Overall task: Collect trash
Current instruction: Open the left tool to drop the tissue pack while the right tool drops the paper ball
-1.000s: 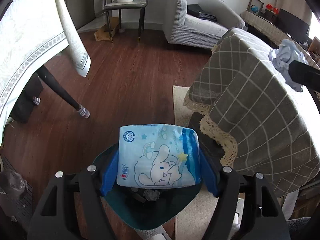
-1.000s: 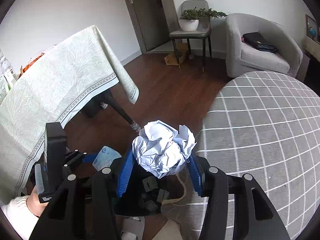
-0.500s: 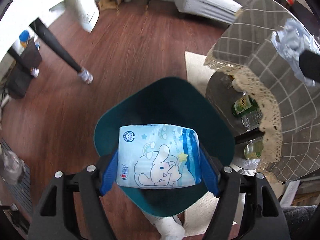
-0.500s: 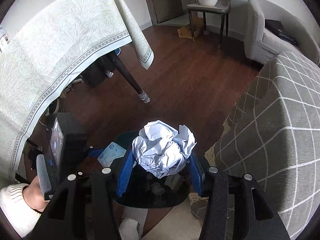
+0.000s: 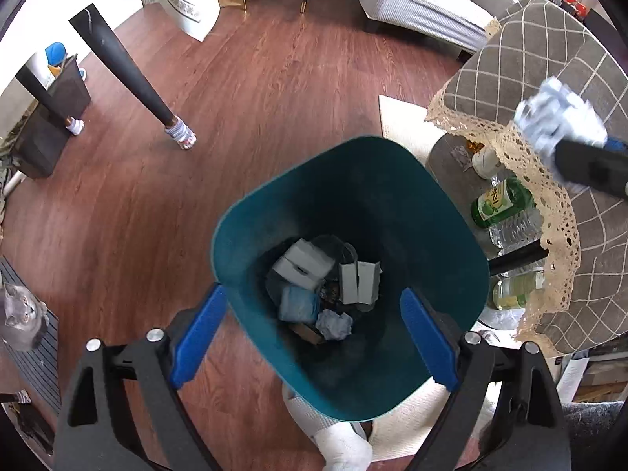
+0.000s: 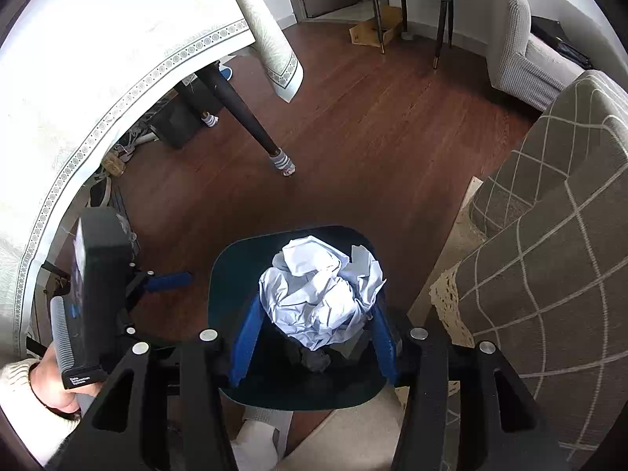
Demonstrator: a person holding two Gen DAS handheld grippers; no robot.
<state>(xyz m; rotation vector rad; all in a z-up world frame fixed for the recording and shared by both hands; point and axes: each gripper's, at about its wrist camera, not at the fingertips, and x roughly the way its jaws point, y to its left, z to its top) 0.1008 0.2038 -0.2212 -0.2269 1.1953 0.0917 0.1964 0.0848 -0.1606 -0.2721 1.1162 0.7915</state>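
A teal trash bin (image 5: pixel 392 180) stands on the wood floor, seen from above. Inside lie grey boxes, a crumpled paper and the light blue tissue pack (image 5: pixel 298 303). My left gripper (image 5: pixel 314 337) is open and empty above the bin's near rim. My right gripper (image 6: pixel 316 333) is shut on a crumpled white paper ball (image 6: pixel 322 290), held over the bin (image 6: pixel 235 267). That paper ball also shows in the left wrist view (image 5: pixel 557 117) at the right. The left gripper also shows in the right wrist view (image 6: pixel 168 280), left of the bin.
A table with a grey checked cloth and lace trim (image 5: pixel 549 59) stands right of the bin, with bottles (image 5: pixel 502 200) on a shelf beneath. A dark table leg (image 5: pixel 125 74) and a white tablecloth (image 6: pixel 98 78) are to the left. A grey cat (image 5: pixel 21 322) sits far left.
My left gripper opened and the blue tissue pack dropped into the bin. Both grippers tilted down and moved over the bin; the right one still holds the paper ball.
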